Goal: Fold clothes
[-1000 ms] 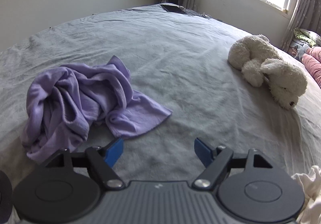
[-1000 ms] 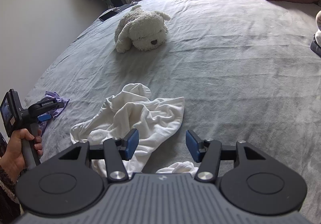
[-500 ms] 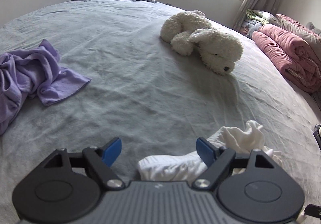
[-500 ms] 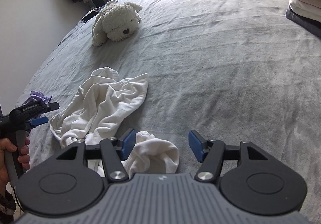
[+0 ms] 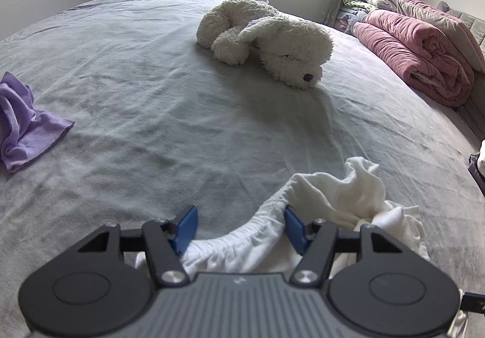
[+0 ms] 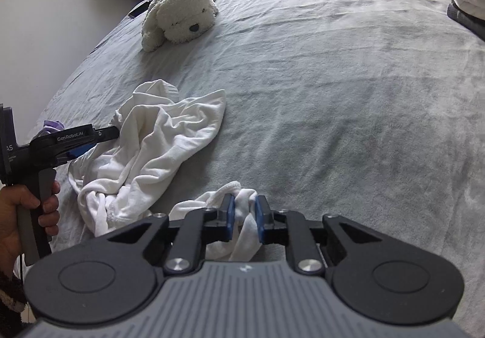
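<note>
Left wrist view: the left gripper [image 5: 239, 227], jaws half apart and closing, straddles the gathered edge of the white garment [image 5: 330, 201], which lies crumpled at the near right of the grey bed [image 5: 182, 113]. A purple cloth [image 5: 21, 122] lies far left; a plush dog [image 5: 266, 38] beyond.

Right wrist view: the right gripper [image 6: 244, 216], jaws closing, pinches a fold of the white garment [image 6: 157, 138] at its near end. A hand [image 6: 18, 213] at left holds the left gripper [image 6: 88, 144] against the garment's left edge.
</note>
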A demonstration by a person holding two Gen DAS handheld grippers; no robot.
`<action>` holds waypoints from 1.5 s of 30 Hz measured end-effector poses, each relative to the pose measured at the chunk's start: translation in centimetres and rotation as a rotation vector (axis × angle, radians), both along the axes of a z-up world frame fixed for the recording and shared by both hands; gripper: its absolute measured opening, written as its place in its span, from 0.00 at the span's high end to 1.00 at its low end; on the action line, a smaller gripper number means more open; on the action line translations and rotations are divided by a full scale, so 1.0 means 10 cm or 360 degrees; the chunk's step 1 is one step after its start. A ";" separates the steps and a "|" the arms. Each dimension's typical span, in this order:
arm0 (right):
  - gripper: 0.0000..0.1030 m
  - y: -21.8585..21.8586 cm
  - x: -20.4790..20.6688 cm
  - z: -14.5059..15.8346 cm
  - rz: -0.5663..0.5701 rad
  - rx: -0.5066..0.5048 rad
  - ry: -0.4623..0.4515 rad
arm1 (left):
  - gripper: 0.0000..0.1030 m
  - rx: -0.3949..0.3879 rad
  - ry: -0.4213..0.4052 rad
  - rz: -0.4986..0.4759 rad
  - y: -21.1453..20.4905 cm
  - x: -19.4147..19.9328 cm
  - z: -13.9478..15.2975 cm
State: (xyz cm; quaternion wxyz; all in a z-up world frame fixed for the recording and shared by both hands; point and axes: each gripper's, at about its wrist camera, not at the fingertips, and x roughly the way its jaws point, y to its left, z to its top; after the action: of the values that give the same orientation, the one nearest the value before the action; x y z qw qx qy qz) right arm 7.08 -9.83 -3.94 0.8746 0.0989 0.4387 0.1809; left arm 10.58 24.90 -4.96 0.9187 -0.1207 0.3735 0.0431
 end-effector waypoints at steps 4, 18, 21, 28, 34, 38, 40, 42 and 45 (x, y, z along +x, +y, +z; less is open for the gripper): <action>0.99 -0.16 0.03 0.12 -0.0089 -0.0100 -0.0113 | 0.76 -0.0033 0.0002 -0.0033 -0.01 -0.04 0.02; 0.42 -0.17 -0.15 0.32 0.0111 0.0107 -0.0082 | 0.52 -0.0111 0.0046 -0.0004 0.10 -0.31 0.16; 0.42 0.04 -0.29 0.35 0.0286 0.0094 -0.0086 | 0.52 -0.0105 0.0104 0.0010 0.16 -0.38 0.16; 0.42 0.42 -0.53 0.32 0.0530 0.0106 -0.0064 | 0.53 -0.0144 0.0141 0.0037 0.24 -0.52 0.12; 0.42 0.66 -0.59 0.23 0.0629 -0.0026 -0.0039 | 0.65 -0.0034 0.0139 0.0051 0.12 -0.56 0.05; 0.48 0.72 -0.59 0.07 0.0631 -0.0257 -0.0051 | 0.91 0.0129 0.0117 0.0042 0.01 -0.57 0.01; 0.71 0.70 -0.57 0.01 0.0629 -0.0291 -0.0034 | 0.95 0.0156 0.0103 0.0037 -0.01 -0.59 0.03; 0.78 0.67 -0.57 0.02 0.0625 -0.0285 -0.0045 | 0.97 0.0147 0.0090 0.0046 0.01 -0.62 0.07; 0.82 0.59 -0.56 0.15 0.0581 -0.0275 -0.0109 | 0.97 0.0096 0.0060 0.0071 0.08 -0.69 0.17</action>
State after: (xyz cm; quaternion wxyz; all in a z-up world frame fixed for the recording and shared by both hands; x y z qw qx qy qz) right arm 1.50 -3.95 -2.41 0.8469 -0.0637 0.4333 0.3015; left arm 3.64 25.68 -3.29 0.9135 -0.1005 0.3866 0.0770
